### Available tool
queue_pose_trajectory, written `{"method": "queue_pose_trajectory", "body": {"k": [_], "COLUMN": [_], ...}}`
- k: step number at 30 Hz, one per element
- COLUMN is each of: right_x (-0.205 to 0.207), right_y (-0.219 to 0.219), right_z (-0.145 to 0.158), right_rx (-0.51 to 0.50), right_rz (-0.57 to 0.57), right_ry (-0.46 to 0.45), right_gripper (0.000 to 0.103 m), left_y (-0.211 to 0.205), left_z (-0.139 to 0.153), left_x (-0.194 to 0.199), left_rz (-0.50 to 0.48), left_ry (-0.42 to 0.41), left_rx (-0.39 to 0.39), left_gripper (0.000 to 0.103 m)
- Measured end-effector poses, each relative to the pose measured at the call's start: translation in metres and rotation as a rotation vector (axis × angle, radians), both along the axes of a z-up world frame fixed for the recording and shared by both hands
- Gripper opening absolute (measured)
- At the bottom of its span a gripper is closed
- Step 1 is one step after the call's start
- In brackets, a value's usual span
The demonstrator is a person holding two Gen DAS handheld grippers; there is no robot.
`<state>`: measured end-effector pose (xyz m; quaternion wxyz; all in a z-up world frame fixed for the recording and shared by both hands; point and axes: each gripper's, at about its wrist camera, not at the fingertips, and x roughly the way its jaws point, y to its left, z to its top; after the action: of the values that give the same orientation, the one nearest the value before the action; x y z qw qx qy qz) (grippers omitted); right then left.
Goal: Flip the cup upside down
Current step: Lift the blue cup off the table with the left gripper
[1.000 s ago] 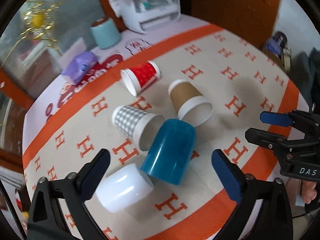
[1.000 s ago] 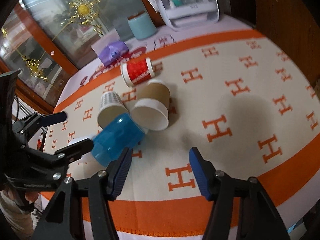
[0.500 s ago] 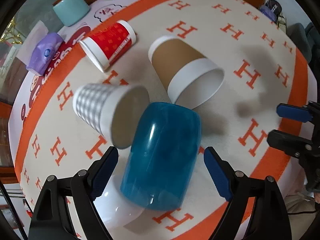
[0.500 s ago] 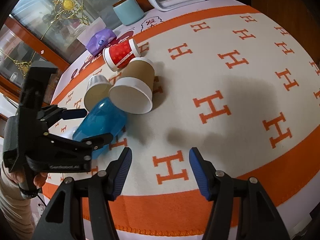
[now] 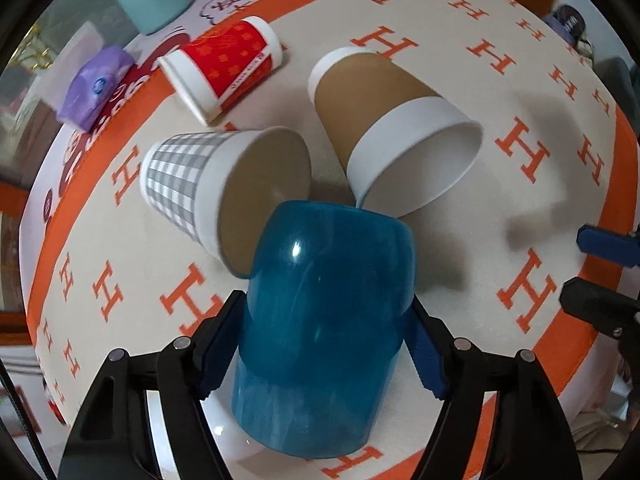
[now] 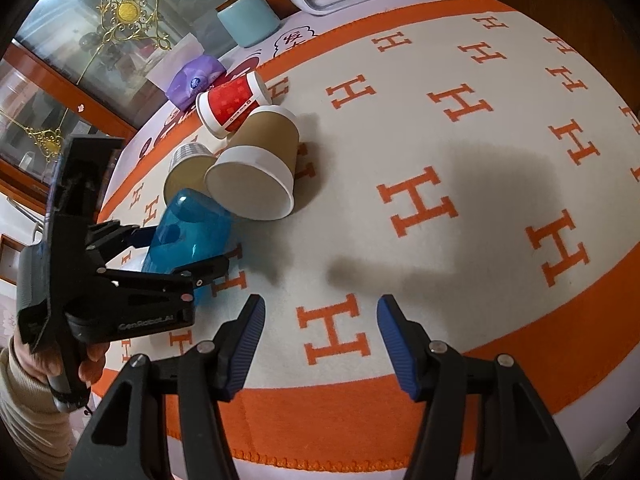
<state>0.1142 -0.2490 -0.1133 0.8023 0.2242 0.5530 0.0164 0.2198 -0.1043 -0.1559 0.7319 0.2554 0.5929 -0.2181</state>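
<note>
Our left gripper (image 5: 326,350) is clamped on the blue cup (image 5: 320,320), which lies on its side; our right gripper (image 6: 320,344) hangs with fingers apart above the surface (image 6: 460,140).

Bright even indoor light, soft grey shadows on the cloth (image 6: 460,208) right of the brown cup (image 6: 260,168), small glare on the blue cup (image 5: 324,304), fisheye bending, dark vignetted corners, slight blur at rims.

Home: glass-fronted cabinet (image 6: 80,40), tissue pack (image 6: 194,82), patterned tablecloth (image 6: 440,140).

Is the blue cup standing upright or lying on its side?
Lying on its side. The blue cup rests lengthwise on the tablecloth, between the left hand-held gripper fingers.
</note>
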Motion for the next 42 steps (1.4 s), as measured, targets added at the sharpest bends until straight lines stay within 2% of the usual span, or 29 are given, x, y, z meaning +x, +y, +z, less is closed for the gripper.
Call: {"method": "queue_pose_trajectory", "body": {"k": [8,16,21,24,31,35,37,42], "right_x": [-0.009,-0.023,-0.028,-0.029,-0.031,-0.033,-0.033,-0.035], "right_y": [0.005,0.004,0.004,0.006,0.011,0.011,0.011,0.015], "right_z": [0.010,0.014,0.008,0.006,0.002,-0.002,-0.004,-0.005], "right_rx": [0.008,0.028,0.042,0.049,0.051,0.059,0.072,0.082], "right_rz": [0.013,0.021,0.027,0.035,0.047,0.050,0.054,0.068], "right_ry": [-0.024,-0.030,-0.018,-0.014,-0.007,0.004,0.013,0.018], "right_gripper": [0.058,0.058,0.058,0.058,0.058,0.058,0.058,0.058], "left_y": [0.012,0.025,0.048,0.066,0.095,0.101,0.104,0.108], "left_z": [0.028,0.037,0.025,0.015,-0.005,-0.016,-0.016,-0.011], "left_x": [-0.026,-0.068,-0.089,-0.100,-0.109,-0.110,-0.111,-0.112], "left_rz": [0.120,0.262,0.415,0.548,0.771,0.818,0.828,0.817], "left_ry": [0.019,0.128,0.227,0.288,0.334,0.361,0.345,0.338], "left_rx": [-0.036,-0.096,-0.147,-0.193,-0.271,-0.293,-0.306,-0.319], "left_gripper": [0.073,0.073,0.073,0.073,0.073,0.074,0.074,0.076]}}
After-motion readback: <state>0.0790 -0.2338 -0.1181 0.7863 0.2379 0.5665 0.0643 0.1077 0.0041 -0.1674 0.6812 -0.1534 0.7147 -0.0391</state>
